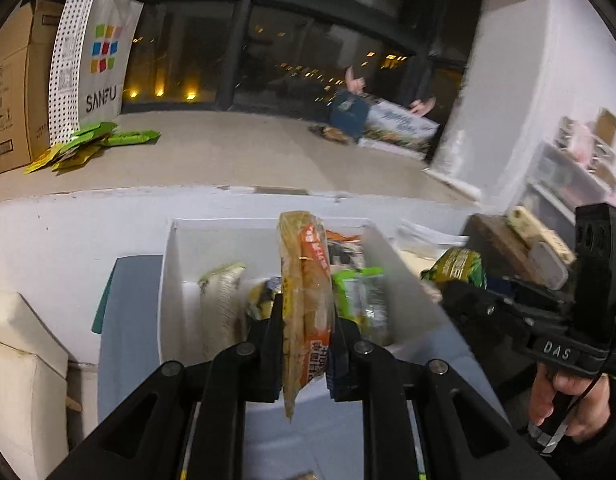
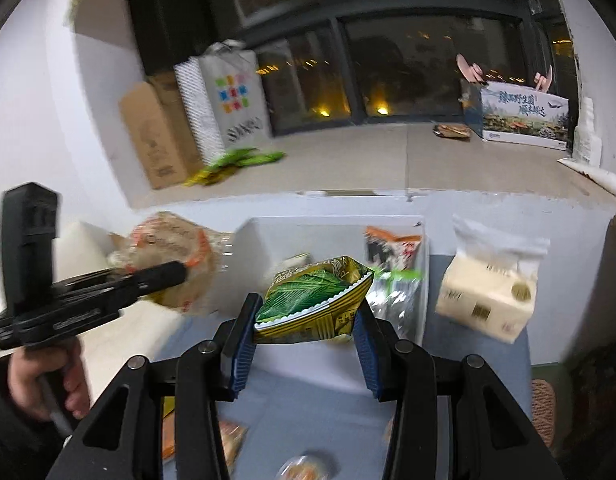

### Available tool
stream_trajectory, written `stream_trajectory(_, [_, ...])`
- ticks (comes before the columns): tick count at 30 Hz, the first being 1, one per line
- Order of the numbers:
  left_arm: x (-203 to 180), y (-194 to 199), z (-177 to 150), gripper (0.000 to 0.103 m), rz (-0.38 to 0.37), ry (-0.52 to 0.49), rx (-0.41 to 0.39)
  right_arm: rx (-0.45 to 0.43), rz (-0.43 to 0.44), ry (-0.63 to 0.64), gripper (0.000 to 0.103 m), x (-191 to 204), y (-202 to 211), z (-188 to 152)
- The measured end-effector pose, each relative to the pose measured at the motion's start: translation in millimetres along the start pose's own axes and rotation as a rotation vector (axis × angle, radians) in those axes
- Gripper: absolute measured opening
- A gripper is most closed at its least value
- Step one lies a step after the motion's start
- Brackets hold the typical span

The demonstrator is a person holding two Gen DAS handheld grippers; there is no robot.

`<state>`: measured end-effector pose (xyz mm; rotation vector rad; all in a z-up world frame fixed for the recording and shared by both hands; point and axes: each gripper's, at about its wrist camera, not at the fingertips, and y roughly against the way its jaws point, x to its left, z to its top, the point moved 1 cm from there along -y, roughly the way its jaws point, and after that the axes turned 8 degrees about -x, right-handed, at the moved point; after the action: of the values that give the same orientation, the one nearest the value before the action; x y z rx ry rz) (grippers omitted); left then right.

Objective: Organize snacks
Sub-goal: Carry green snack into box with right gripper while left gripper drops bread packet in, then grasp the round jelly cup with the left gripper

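Both tools (loaded: orange packet [image 1: 306, 304], green packet [image 2: 312, 300]) above bin rim [image 1: 268, 224]

Cool indoor light, dark windows, motion blur, fisheye-bent edges, black corners

The white shopping bag [image 1: 104, 52] at the upper left of the left wrist view reads "SANFU" beneath a grid of coloured squares. The black hand-held gripper [image 1: 460, 296] at the right edge carries the raised letters "DAS". Chinese characters show on the orange-and-clear snack packet [image 1: 306, 300] and the printed carton [image 2: 524, 114], too blurred to read.
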<state>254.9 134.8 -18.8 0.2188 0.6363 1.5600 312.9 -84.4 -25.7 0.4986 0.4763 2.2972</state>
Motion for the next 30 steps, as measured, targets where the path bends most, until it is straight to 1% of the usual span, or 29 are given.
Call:
stream_trajectory(3, [12,-22,4,0.018,0.051,-0.005,0.032,0.04,-0.052,-0.004,0.049,-13,-33,15])
stream_trajectory(4, [16,-27,4,0.019,0.066,-0.003,0.042,0.047,-0.057,-0.004,0.049,-16,-38,16])
stream_trajectory(5, [19,-32,4,0.027,0.078,0.003,0.056,0.063,-0.071,-0.005,0.049,-20,-47,18])
stream_trajectory(6, [26,-37,5,0.055,0.113,0.015,0.065,0.07,-0.083,-0.006,0.05,-23,-51,19])
stream_trajectory(7, [28,-41,4,0.076,0.139,0.018,0.069,0.081,-0.095,-0.009,0.053,-28,-58,21])
stream_trajectory(8, [30,-42,4,0.102,0.154,0.013,0.068,0.088,-0.094,-0.012,0.064,-31,-61,21])
stream_trajectory(9, [31,-40,2,0.103,0.163,-0.001,0.05,0.095,-0.091,-0.015,0.077,-33,-64,22])
stream_trajectory(10, [32,-39,0,0.103,0.17,-0.009,0.048,0.088,-0.103,-0.016,0.102,-35,-65,23])
stream_trajectory(13, [33,-33,-5,0.103,0.169,-0.009,0.051,0.066,-0.144,0.028,0.103,-33,-60,23])
stream_trajectory(18, [33,-12,-14,0.103,0.158,-0.017,0.029,0.053,-0.108,0.015,0.103,-26,-50,18])
stream_trajectory(21, [30,16,-27,0.103,0.134,-0.032,0.009,0.047,-0.085,0.038,0.103,-16,-40,12])
stream_trajectory(24, [28,47,-43,0.103,0.111,-0.033,-0.023,0.027,-0.057,0.086,0.103,-1,-21,-1])
stream_trajectory(27, [24,78,-66,0.103,0.085,-0.035,-0.037,0.005,-0.025,0.119,0.103,11,3,-17])
stream_trajectory(30, [18,105,-88,0.103,0.048,-0.012,-0.052,-0.02,0.014,0.136,0.103,20,32,-35])
